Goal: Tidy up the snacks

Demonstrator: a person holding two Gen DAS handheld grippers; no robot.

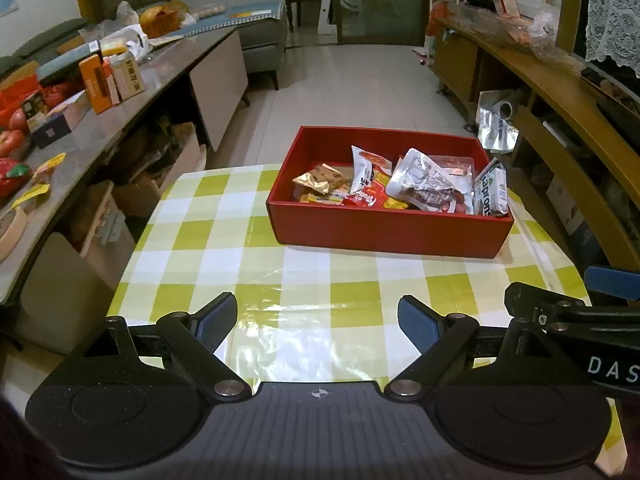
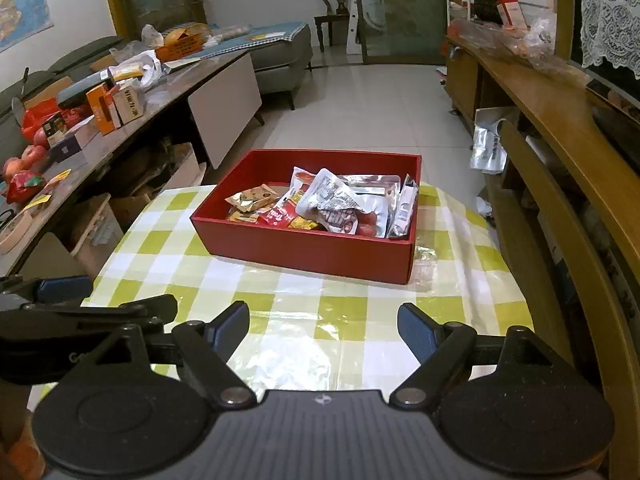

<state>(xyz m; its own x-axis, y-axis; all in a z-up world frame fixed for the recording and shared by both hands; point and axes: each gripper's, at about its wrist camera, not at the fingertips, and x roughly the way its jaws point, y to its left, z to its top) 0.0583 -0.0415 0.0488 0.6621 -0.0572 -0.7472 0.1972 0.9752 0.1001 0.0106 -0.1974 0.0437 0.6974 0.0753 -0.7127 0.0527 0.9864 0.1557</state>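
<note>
Left gripper (image 1: 316,324): fingers spread, nothing between them, above the checked cloth (image 1: 224,240). Right gripper (image 2: 324,328): fingers spread, nothing held; its side, seen from the left view, reads "DAS", cut off by the frame. The red box (image 1: 384,228) stands on the cloth ahead of both. It contains the snacks (image 1: 400,184). A green-white pack (image 1: 490,190) at its right end bears partly legible lettering; other print is unreadable.

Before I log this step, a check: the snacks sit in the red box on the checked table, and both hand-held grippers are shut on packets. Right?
Not quite. The snacks are in the red box on the table, but both wrist views show the left hand-held gripper and right hand-held gripper open and empty.
</note>
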